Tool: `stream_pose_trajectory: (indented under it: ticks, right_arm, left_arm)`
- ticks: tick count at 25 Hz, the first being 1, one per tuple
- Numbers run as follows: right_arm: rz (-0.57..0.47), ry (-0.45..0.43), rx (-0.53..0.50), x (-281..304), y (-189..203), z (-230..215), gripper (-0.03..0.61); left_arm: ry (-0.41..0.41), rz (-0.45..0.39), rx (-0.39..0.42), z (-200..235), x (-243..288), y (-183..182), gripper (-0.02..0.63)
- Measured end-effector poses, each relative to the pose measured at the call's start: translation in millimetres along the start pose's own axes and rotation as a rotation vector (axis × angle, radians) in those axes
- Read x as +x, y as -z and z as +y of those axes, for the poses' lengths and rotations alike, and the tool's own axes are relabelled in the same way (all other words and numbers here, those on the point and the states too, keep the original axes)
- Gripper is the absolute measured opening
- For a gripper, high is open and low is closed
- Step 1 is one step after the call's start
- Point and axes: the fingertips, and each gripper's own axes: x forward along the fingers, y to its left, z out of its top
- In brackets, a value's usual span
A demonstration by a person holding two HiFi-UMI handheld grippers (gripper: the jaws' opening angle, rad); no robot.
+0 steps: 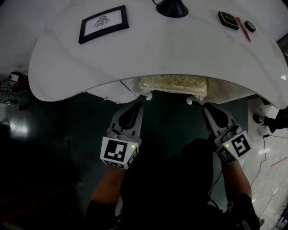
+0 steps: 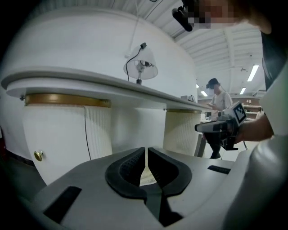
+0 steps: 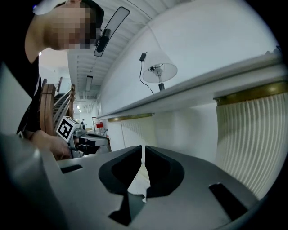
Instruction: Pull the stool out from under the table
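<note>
The stool, with a cream fuzzy seat and white legs, is tucked under the near edge of the white table; only its front strip shows. My left gripper points at the stool's front left corner, just short of the white leg there. My right gripper points at the front right corner. In the left gripper view the left gripper has its jaws shut tip to tip, a pale surface showing below them. The right gripper is shut the same way. Whether either one touches the stool is hidden.
On the table top lie a framed picture, a lamp base, a black box and a red pen. Ribbed white table pedestals flank the stool. Dark floor lies below, with cables at the left. A person stands far behind.
</note>
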Motion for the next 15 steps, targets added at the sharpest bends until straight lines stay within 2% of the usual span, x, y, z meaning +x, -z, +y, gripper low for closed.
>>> stream_pose_trajectory:
  ticks: [4, 8, 12, 13, 14, 15]
  right_arm:
    - [0.007, 0.044, 0.009, 17, 54, -31, 0.02]
    - [-0.029, 0.046, 0.014, 36, 91, -46, 0.02]
    - [0.036, 0.053, -0.038, 42, 139, -64, 0.021]
    - [0.054, 0.05, -0.045, 44, 152, -68, 0.044]
    - [0.069, 0.046, -0.051, 47, 164, -73, 0.107]
    - [0.083, 0.046, -0.054, 50, 175, -78, 0.142]
  left_arm:
    - [-0.006, -0.007, 0.015, 18, 24, 46, 0.02]
    - [-0.005, 0.014, 0.031, 34, 47, 93, 0.106]
    - [0.011, 0.052, 0.051, 48, 70, 145, 0.129]
    - [0.017, 0.059, 0.043, 52, 77, 157, 0.145]
    - [0.019, 0.062, 0.037, 57, 84, 168, 0.158]
    - [0.016, 0.061, 0.036, 62, 90, 177, 0.163]
